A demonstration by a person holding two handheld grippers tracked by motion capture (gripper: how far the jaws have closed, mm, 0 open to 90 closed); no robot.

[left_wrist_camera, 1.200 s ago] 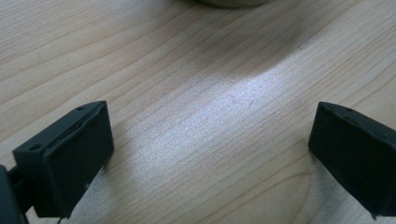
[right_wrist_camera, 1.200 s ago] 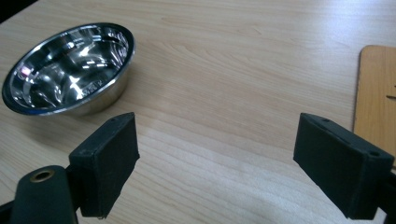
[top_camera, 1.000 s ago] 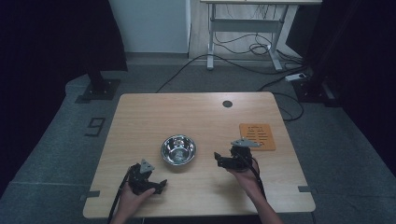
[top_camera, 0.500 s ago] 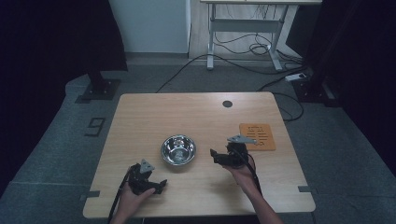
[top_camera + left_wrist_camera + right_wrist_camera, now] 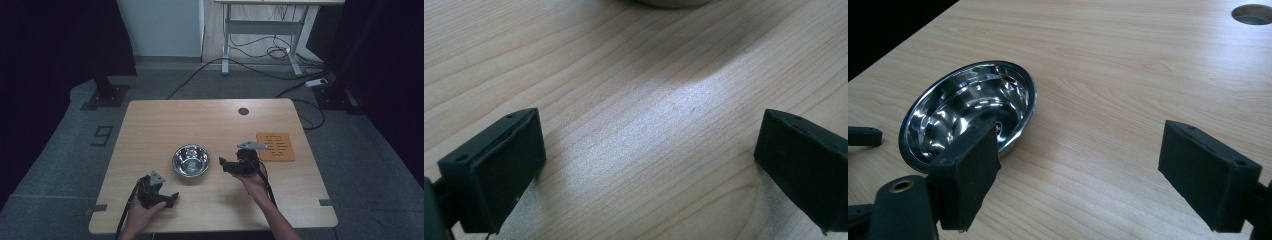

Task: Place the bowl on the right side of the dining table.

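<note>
High view: right gripper (image 5: 231, 165) sits just beside the steel bowl (image 5: 190, 160), jaws spread and empty; left gripper (image 5: 159, 196) rests low on the table (image 5: 150, 125) nearer the person, jaws also spread wide, holding nothing.
Bowl stands upright mid-table and looks empty, its rim just beyond one right jaw in the right gripper view. Likely step: grab the rim. Best to bring one jaw inside the wall, one outside, then close slowly, since polished steel may slip. Orange mat (image 5: 275, 146) lies well apart.
</note>
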